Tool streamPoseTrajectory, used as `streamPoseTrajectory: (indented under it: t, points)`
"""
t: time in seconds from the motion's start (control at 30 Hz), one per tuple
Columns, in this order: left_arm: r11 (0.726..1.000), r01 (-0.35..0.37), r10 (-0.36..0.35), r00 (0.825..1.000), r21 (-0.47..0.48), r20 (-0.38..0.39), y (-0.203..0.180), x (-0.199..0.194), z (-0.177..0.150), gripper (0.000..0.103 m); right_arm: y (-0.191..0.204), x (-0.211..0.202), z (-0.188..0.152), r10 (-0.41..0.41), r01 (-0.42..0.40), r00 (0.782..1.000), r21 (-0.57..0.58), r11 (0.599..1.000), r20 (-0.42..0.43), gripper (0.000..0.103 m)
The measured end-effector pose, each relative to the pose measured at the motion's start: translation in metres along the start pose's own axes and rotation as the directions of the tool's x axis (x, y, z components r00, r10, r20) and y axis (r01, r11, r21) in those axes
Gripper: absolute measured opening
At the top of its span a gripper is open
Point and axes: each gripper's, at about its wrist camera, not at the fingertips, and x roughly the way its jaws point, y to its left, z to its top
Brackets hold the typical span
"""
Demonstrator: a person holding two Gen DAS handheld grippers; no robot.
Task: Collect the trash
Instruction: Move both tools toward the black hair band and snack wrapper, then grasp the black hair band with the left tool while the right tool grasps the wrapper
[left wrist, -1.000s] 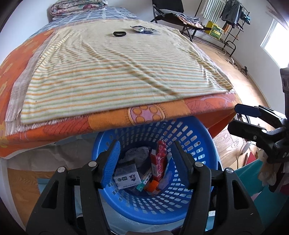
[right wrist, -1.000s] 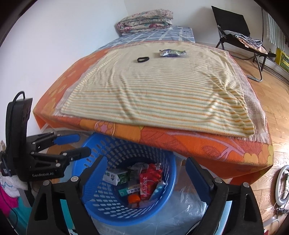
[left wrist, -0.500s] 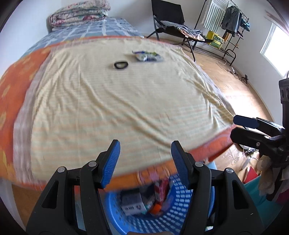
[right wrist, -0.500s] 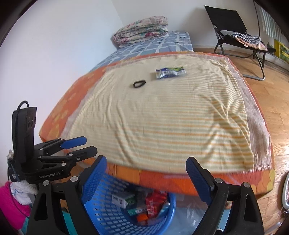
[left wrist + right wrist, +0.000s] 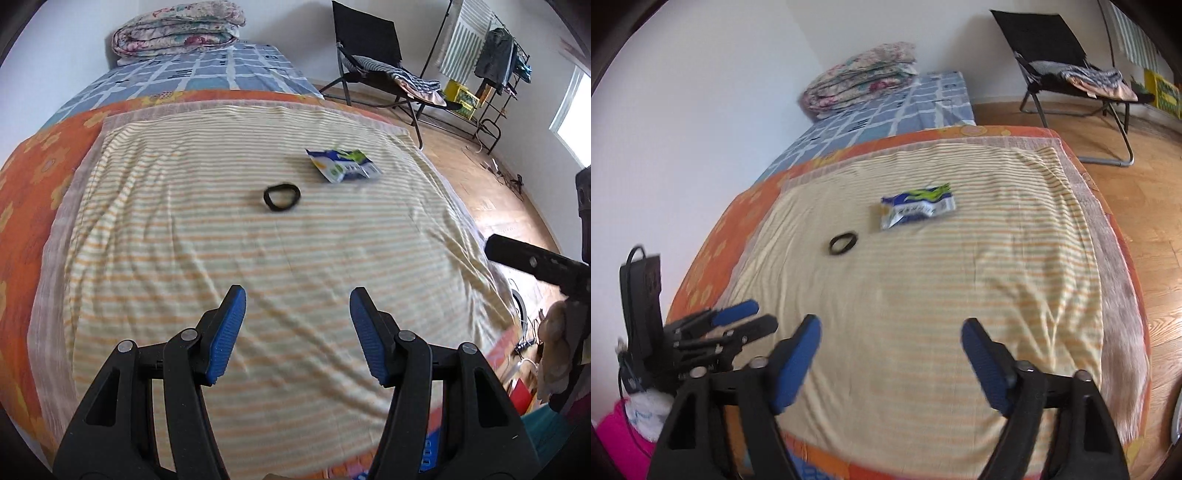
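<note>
A blue, white and green snack wrapper (image 5: 342,165) (image 5: 916,209) lies on the far half of the striped blanket (image 5: 258,266) (image 5: 923,295). Just nearer and to its left is a black ring (image 5: 281,197) (image 5: 843,242). My left gripper (image 5: 297,325) hangs open over the blanket's near half with nothing between its fingers. My right gripper (image 5: 891,352) is also over the near edge; its jaws are closing on nothing. Each gripper shows at the side of the other's view. Only a sliver of the blue basket (image 5: 426,456) shows at the bottom.
The blanket covers an orange flowered bedspread (image 5: 26,221). A folded quilt (image 5: 177,27) lies on a blue checked sheet at the bed's head. A black folding chair (image 5: 373,66) and a clothes rack (image 5: 491,62) stand on the wooden floor to the right.
Both grippers have risen from above the blue basket and moved forward over the bed. The basket has slid out of view and the wrapper and ring look closer. The right jaws have narrowed a little.
</note>
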Motion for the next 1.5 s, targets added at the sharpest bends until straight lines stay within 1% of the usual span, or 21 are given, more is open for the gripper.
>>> streamPoseTrajectory:
  t: [0.1, 0.23, 0.27, 0.37, 0.4, 0.43, 0.53, 0.6, 0.63, 0.7, 0.8, 0.9, 1.07, 1.2, 1.23, 1.3, 1.33, 1.47, 1.5]
  points:
    - [1.000, 0.000, 0.000, 1.000, -0.011, 0.005, 0.003, 0.011, 0.013, 0.060, -0.007, 0.015, 0.019, -0.003, 0.003, 1.000, 0.020, 1.000, 0.006, 0.079]
    - [1.000, -0.005, 0.005, 1.000, -0.029, -0.003, 0.010, 0.033, 0.030, 0.046, -0.018, 0.037, 0.041, 0.010, -0.010, 1.000, 0.062, 0.998, 0.006, 0.075]
    - [0.999, -0.006, 0.006, 1.000, -0.034, -0.006, 0.011, 0.038, 0.031, 0.046, -0.022, 0.043, 0.045, 0.015, -0.016, 1.000, 0.077, 0.997, 0.006, 0.074]
    - [0.998, -0.006, 0.005, 1.000, -0.064, -0.015, 0.020, 0.052, 0.039, 0.046, -0.036, 0.065, 0.057, 0.022, -0.021, 1.000, 0.136, 0.991, -0.004, 0.068]
    - [0.996, -0.001, 0.000, 1.000, -0.084, -0.017, 0.025, 0.057, 0.042, 0.044, -0.040, 0.070, 0.059, 0.024, -0.023, 1.000, 0.153, 0.988, -0.008, 0.065]
    - [0.995, 0.004, -0.005, 1.000, -0.101, -0.018, 0.028, 0.061, 0.045, 0.039, -0.045, 0.077, 0.062, 0.030, -0.028, 0.999, 0.180, 0.983, -0.011, 0.063]
    - [0.987, 0.023, -0.025, 1.000, -0.158, -0.012, 0.038, 0.069, 0.052, 0.038, -0.055, 0.090, 0.067, 0.045, -0.040, 0.999, 0.231, 0.972, -0.017, 0.057]
    - [0.984, 0.032, -0.034, 0.999, -0.176, -0.009, 0.041, 0.074, 0.057, 0.038, -0.061, 0.098, 0.072, 0.056, -0.051, 0.998, 0.257, 0.965, -0.014, 0.056]
    - [0.984, 0.028, -0.030, 0.999, -0.175, -0.009, 0.041, 0.076, 0.059, 0.034, -0.063, 0.102, 0.074, 0.061, -0.056, 0.998, 0.268, 0.962, -0.013, 0.055]
    - [0.985, 0.028, -0.030, 0.999, -0.172, -0.012, 0.041, 0.081, 0.061, 0.032, -0.065, 0.108, 0.077, 0.059, -0.054, 0.998, 0.281, 0.958, -0.012, 0.054]
    - [0.984, 0.029, -0.034, 0.999, -0.174, -0.020, 0.040, 0.089, 0.063, 0.032, -0.072, 0.115, 0.081, 0.065, -0.060, 0.998, 0.314, 0.948, -0.007, 0.053]
    - [0.987, 0.019, -0.023, 0.999, -0.157, -0.025, 0.038, 0.095, 0.064, 0.032, -0.079, 0.124, 0.085, 0.073, -0.068, 0.997, 0.349, 0.935, -0.002, 0.052]
    - [0.992, 0.001, -0.004, 1.000, -0.123, -0.019, 0.033, 0.100, 0.067, 0.031, -0.085, 0.137, 0.092, 0.073, -0.068, 0.997, 0.376, 0.924, 0.001, 0.044]
    - [0.996, -0.049, 0.048, 0.999, -0.072, -0.009, 0.028, 0.104, 0.068, 0.018, -0.085, 0.144, 0.095, 0.077, -0.074, 0.997, 0.375, 0.924, 0.006, 0.039]
    - [0.996, -0.059, 0.059, 0.998, -0.065, -0.005, 0.027, 0.105, 0.069, 0.013, -0.084, 0.145, 0.096, 0.074, -0.071, 0.997, 0.368, 0.927, 0.006, 0.035]
    - [0.996, -0.064, 0.064, 0.998, -0.060, -0.001, 0.027, 0.105, 0.069, 0.010, -0.083, 0.147, 0.098, 0.076, -0.073, 0.997, 0.367, 0.927, 0.007, 0.031]
    - [0.996, -0.068, 0.068, 0.998, -0.057, 0.001, 0.027, 0.105, 0.069, 0.008, -0.083, 0.148, 0.098, 0.075, -0.073, 0.997, 0.370, 0.926, 0.008, 0.027]
    - [0.996, -0.082, 0.083, 0.997, -0.044, 0.004, 0.028, 0.104, 0.069, 0.004, -0.079, 0.149, 0.099, 0.078, -0.077, 0.997, 0.365, 0.928, 0.012, 0.016]
    - [0.995, -0.083, 0.084, 0.996, -0.047, 0.006, 0.028, 0.103, 0.069, 0.004, -0.078, 0.148, 0.100, 0.081, -0.082, 0.997, 0.363, 0.928, 0.016, 0.011]
